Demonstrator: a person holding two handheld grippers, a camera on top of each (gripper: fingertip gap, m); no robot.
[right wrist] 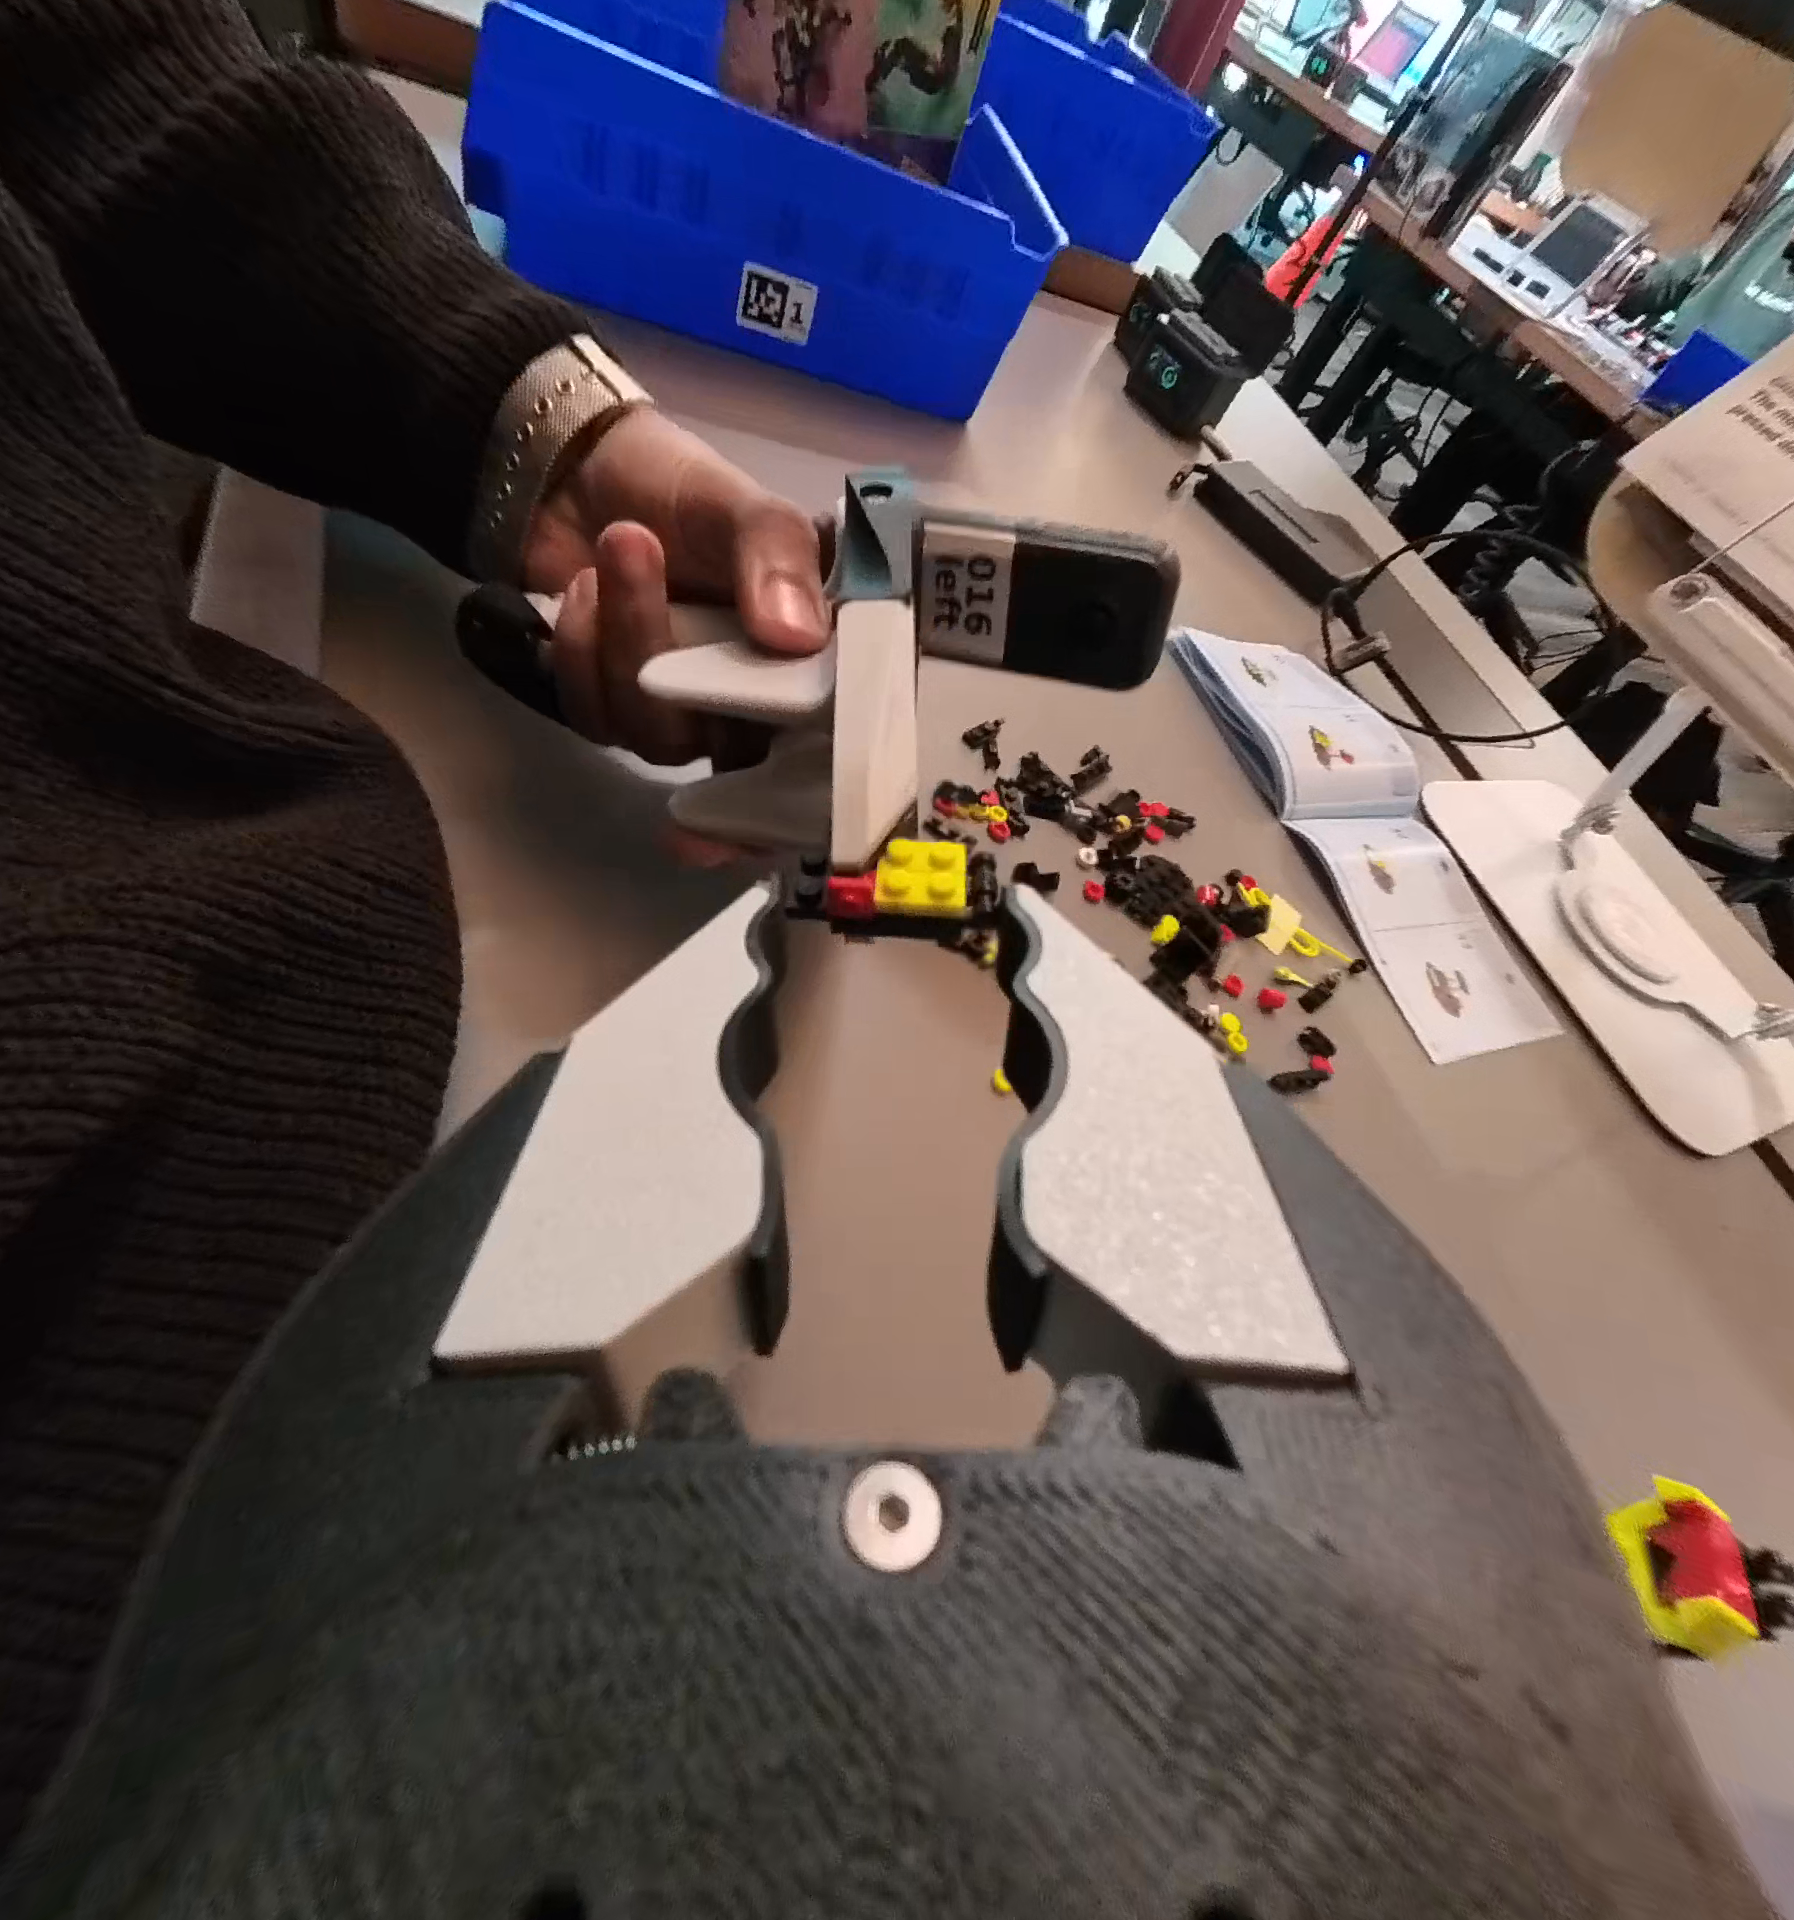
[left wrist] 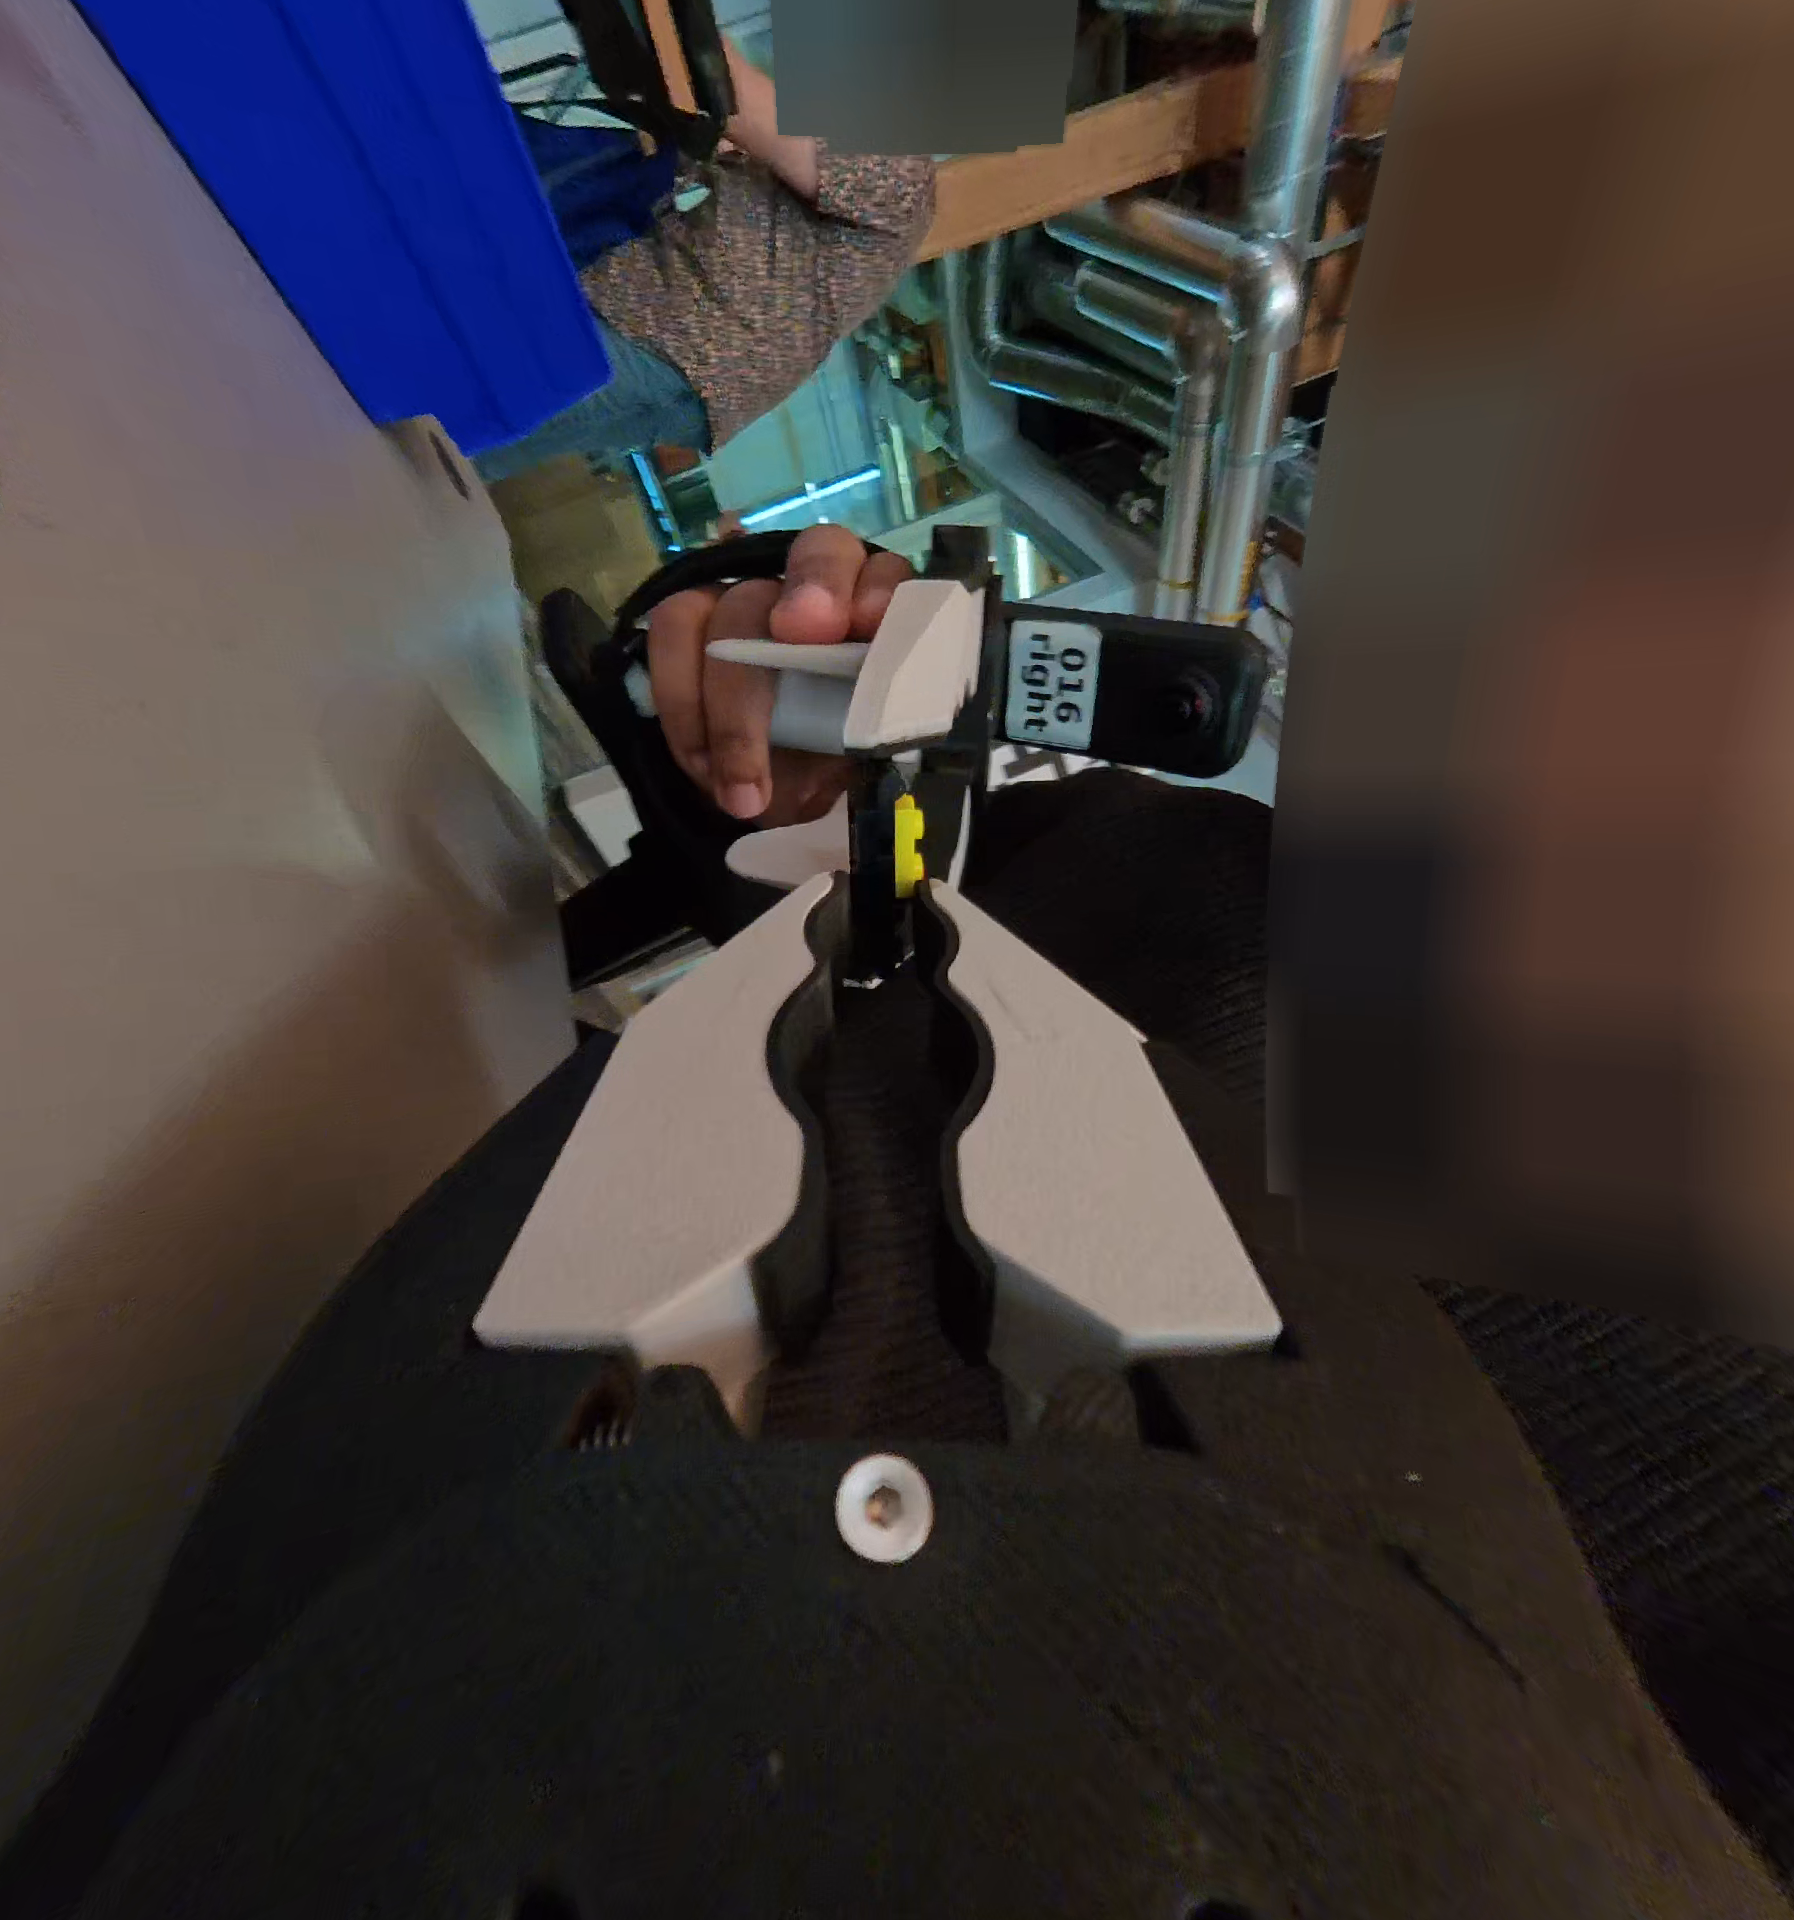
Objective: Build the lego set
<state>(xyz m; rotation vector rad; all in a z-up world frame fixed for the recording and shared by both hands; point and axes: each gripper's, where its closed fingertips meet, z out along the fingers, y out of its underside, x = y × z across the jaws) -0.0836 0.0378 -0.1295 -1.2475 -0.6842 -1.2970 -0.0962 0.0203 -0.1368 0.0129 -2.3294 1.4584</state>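
1. Set along the far edge of the worktop point(right wrist: 1288, 1247): a blue bin point(right wrist: 768, 229), out of the way of both hands.
2. Laid open toward the right edge: a booklet point(right wrist: 1329, 790), probably so the steps stay readable while building.
3. Right tongs point(right wrist: 893, 925): clamped across the width of the small build point(right wrist: 903, 899), which appears held up over the middle of the worktop. Judged as steadying it like a vice.
4. Left tongs point(left wrist: 882, 904): pinched narrowly on the same build's thin edge, reaching in from the side. Likely bracing it or pressing a part home.
5. Scattered just beyond the build, toward the booklet: loose pieces point(right wrist: 1132, 883), within easy reach.
6. Parked near the front right corner: a yellow and red chunk point(right wrist: 1693, 1569), seemingly set aside for later.
7. Seated on top of the build, studs up: a yellow brick point(right wrist: 919, 871), just beside the left tongs' tip.
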